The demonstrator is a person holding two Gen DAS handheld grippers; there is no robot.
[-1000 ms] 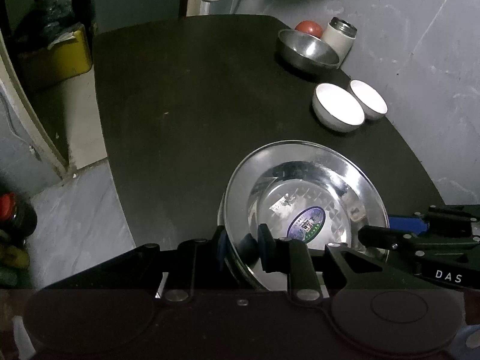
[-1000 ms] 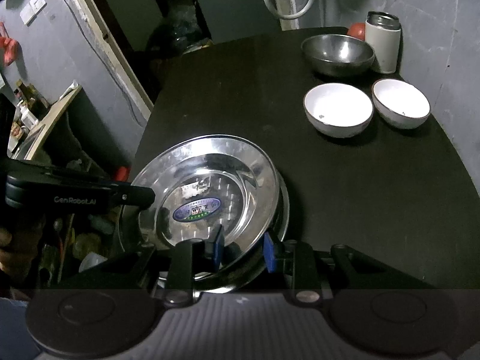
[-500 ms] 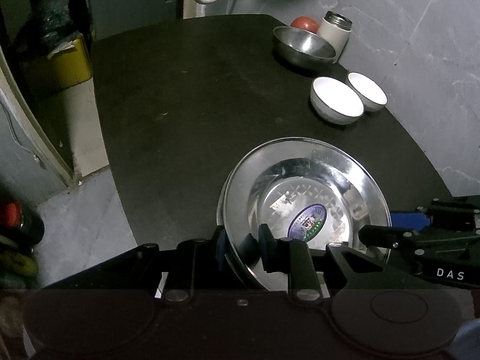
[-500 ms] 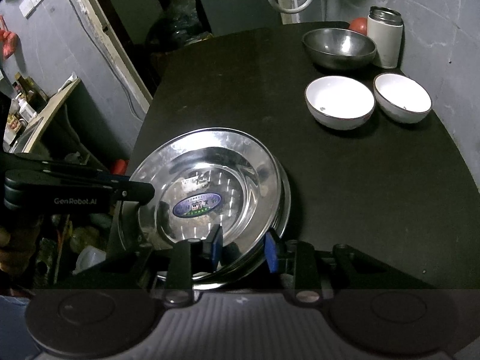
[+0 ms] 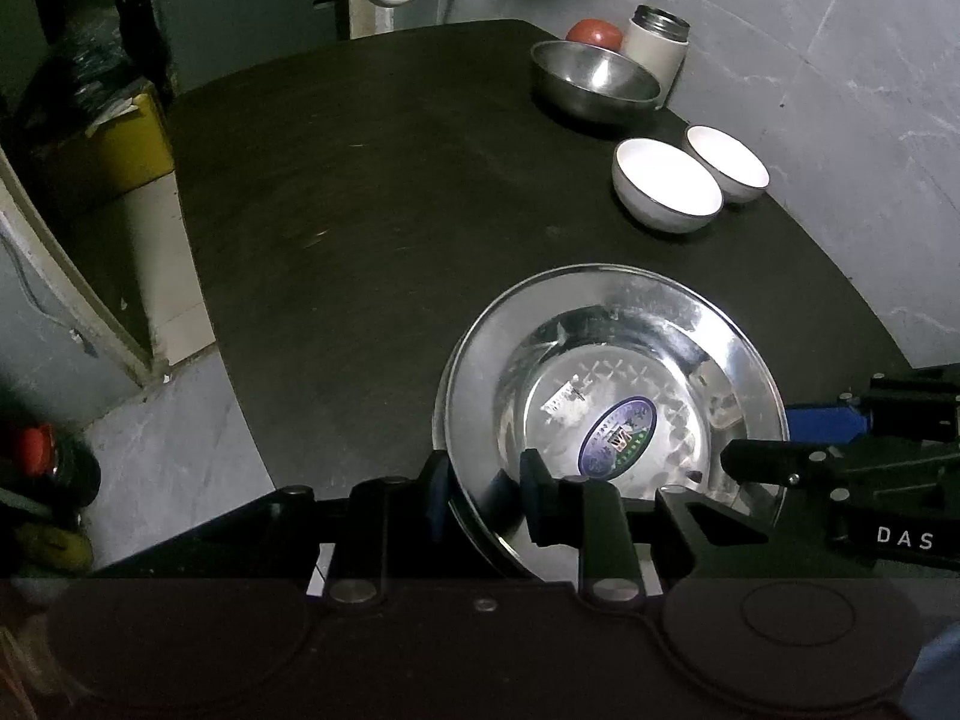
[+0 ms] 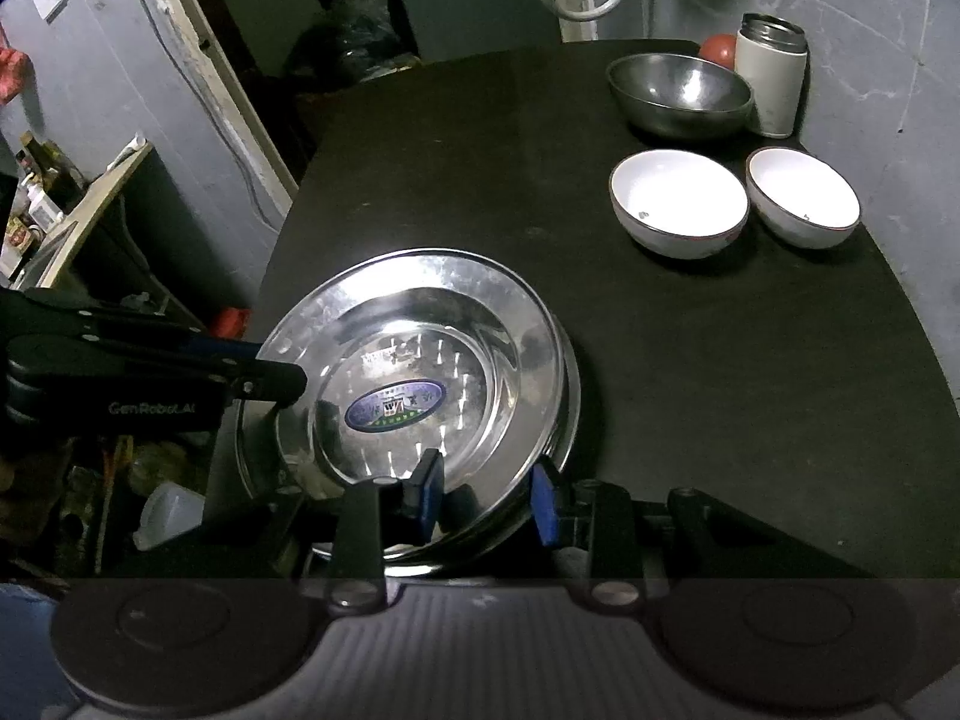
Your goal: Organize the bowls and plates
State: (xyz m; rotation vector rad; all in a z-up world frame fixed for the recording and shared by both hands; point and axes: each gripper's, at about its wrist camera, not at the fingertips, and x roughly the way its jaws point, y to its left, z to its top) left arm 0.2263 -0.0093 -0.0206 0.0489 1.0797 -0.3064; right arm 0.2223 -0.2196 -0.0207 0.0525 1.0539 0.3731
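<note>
A stack of shiny steel plates with an oval sticker in the middle sits at the near edge of the black table. My left gripper is shut on the stack's near-left rim. It shows in the right wrist view as a black arm on the rim. My right gripper is shut on the near rim, and its fingers touch the right rim. Two white bowls stand side by side at the far right, a steel bowl behind them.
A white flask and a red round thing stand behind the steel bowl against the grey wall. A yellow box sits on the floor left of the table. A wooden shelf is further left.
Both grippers, still holding the plates, have shifted slightly; the top plate now lies flatter on the stack. The far bowls sit a little higher in both views.
</note>
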